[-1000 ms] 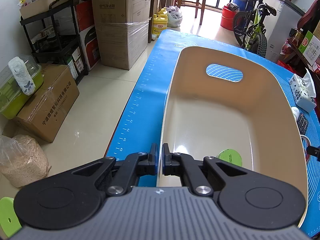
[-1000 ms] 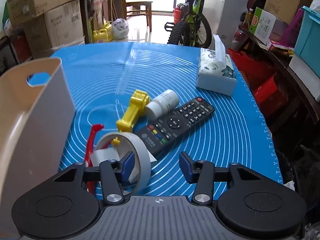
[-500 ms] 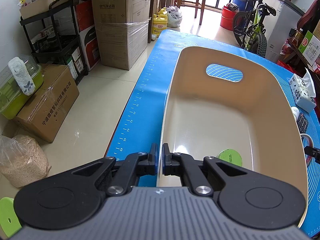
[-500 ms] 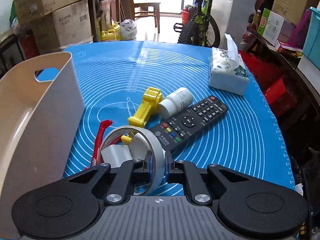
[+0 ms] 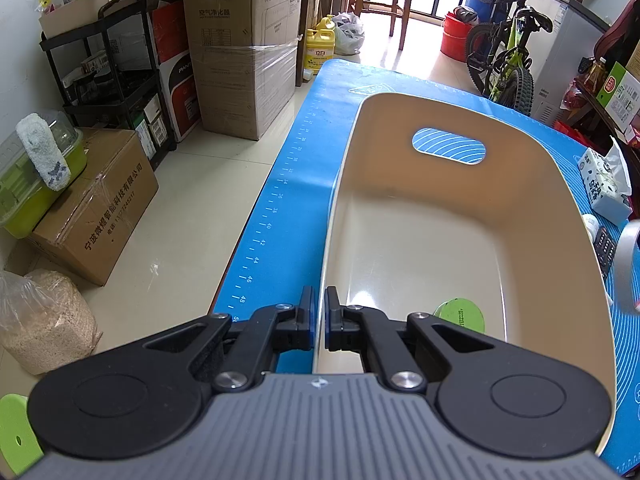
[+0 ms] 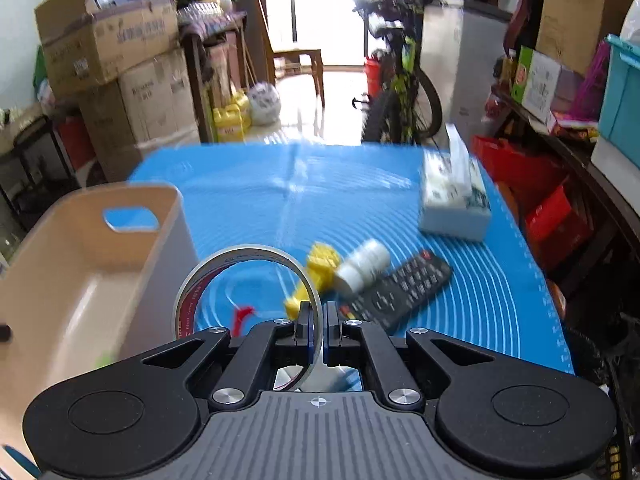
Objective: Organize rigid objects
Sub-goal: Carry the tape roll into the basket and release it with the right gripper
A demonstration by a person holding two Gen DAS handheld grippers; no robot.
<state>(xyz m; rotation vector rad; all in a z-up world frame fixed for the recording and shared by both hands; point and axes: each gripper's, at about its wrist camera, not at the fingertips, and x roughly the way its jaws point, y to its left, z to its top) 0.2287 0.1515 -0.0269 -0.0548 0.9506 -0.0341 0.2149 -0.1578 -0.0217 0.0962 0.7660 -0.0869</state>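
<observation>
Lifted since half a second ago: the tape roll (image 6: 248, 280) is off the blue mat (image 6: 304, 200) and now hangs in the air, pinched through its rim by the right hand-held gripper (image 6: 316, 332), whose jaws are closed on the band. The roll stands upright on edge, beside the beige bin (image 6: 80, 264) and in front of its right wall. Its lower arc is hidden behind the gripper body. Red print shows on its inner face, too blurred to read.

Behind the roll on the surface: a yellow clip (image 6: 320, 268), partly covered by the tape's rim, touching a white bottle (image 6: 364, 266) lying on its side, which rests against a black remote (image 6: 400, 292). A red-handled tool (image 6: 242, 314) shows only as a sliver. A tissue box (image 6: 454, 204) sits well apart. The whole right view is motion-smeared.

Left hand-held gripper (image 5: 318, 320): position unchanged, jaws closed on the bin's near-left wall (image 5: 332, 220). A green lid (image 5: 460, 316) lies on the bin floor, partly cut off by the gripper. At the right edge of the left view a grey blurred arc (image 5: 626, 256) of the tape enters the frame.
</observation>
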